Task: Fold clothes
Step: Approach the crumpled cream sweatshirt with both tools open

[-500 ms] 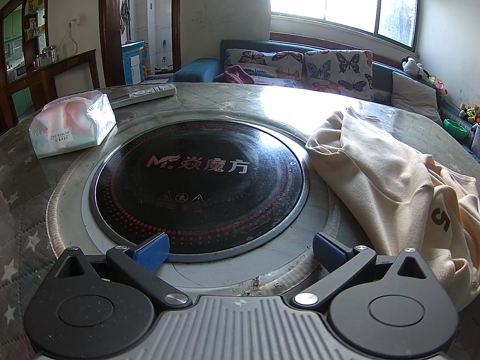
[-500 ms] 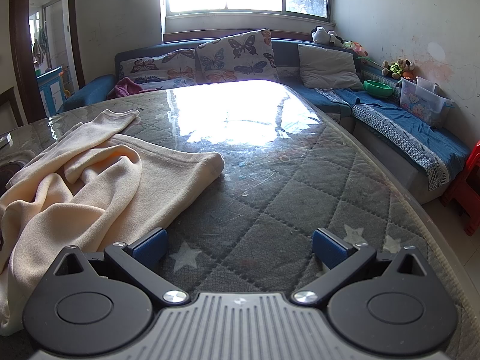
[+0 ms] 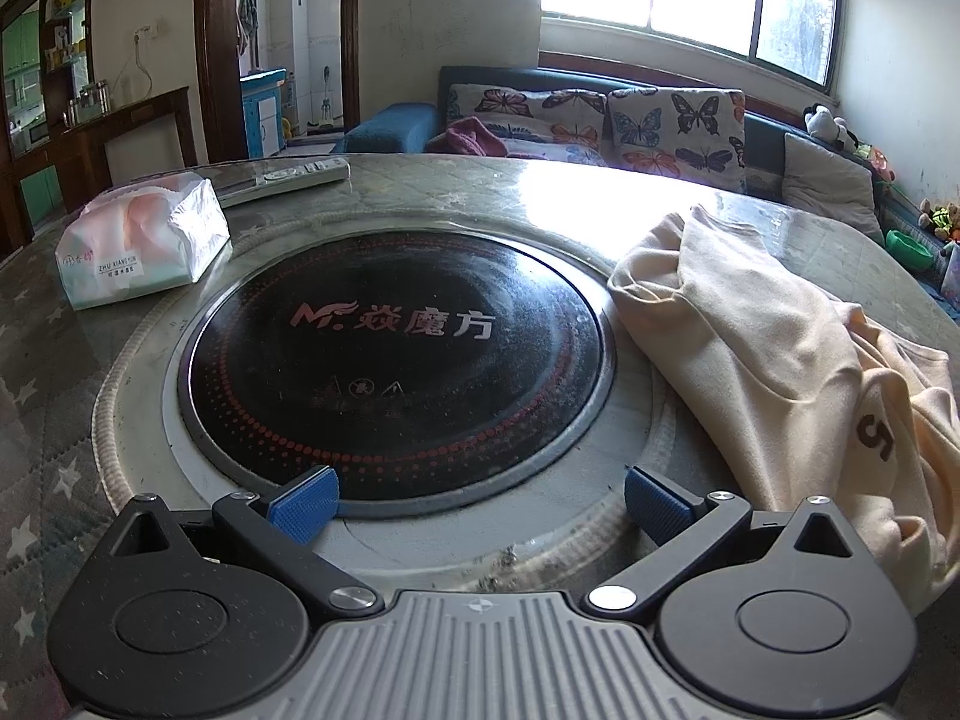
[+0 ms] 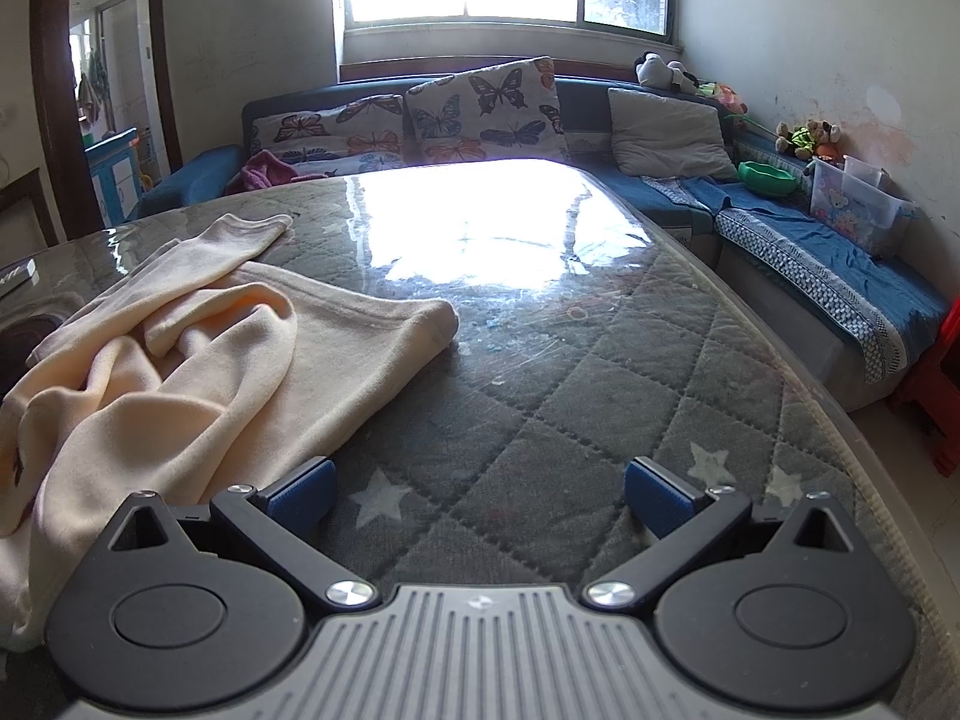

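Observation:
A cream garment [image 3: 774, 360] with a dark "5" print lies crumpled on the round table, at the right of the left wrist view. The same cream garment [image 4: 198, 372] fills the left half of the right wrist view, one sleeve stretched toward the back. My left gripper [image 3: 477, 501] is open over the near rim of the black cooktop, with nothing between its blue pads; the garment lies just right of its right finger. My right gripper [image 4: 479, 495] is open above the quilted table cover, its left finger at the garment's near edge.
A black induction cooktop [image 3: 390, 354] is set in the table's middle. A tissue pack [image 3: 141, 240] and a remote control [image 3: 282, 177] lie at the far left. The table edge [image 4: 840, 420] curves at right, with a blue sofa [image 4: 828, 264] and a red stool [image 4: 936, 396] beyond it.

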Tool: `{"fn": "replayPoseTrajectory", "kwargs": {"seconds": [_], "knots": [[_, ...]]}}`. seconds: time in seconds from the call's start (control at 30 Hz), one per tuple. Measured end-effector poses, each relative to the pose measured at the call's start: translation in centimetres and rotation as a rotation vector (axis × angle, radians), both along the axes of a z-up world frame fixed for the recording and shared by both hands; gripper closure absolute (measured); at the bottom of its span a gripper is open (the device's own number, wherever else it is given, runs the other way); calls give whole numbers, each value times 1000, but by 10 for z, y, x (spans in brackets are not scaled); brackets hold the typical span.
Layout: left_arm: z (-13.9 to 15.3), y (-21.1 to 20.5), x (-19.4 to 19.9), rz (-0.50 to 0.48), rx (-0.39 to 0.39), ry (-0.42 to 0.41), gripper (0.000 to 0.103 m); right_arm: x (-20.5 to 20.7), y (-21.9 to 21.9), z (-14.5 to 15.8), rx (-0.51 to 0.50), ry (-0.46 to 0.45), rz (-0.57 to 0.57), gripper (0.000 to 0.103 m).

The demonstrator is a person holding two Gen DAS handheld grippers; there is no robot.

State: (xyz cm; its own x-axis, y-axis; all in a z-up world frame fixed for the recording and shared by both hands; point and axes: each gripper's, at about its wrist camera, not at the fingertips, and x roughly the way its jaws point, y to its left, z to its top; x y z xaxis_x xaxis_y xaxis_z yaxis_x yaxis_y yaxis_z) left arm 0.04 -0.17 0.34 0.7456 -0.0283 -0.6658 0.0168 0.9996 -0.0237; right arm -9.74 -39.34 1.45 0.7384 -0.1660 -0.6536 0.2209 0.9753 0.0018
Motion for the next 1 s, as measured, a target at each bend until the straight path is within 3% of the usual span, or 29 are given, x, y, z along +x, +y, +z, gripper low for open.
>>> {"fn": "replayPoseTrajectory", "kwargs": {"seconds": [0.23, 0.53, 1.0], "knots": [[7, -11, -21, -41, -11, -3, 0, -24, 10, 6, -37, 12, 8, 0], [24, -24, -47, -103, -60, 3, 0, -59, 27, 17, 10, -7, 44, 0], [28, -36, -72, -143, -21, -10, 0, -93, 50, 29, 36, -38, 83, 0]]}}
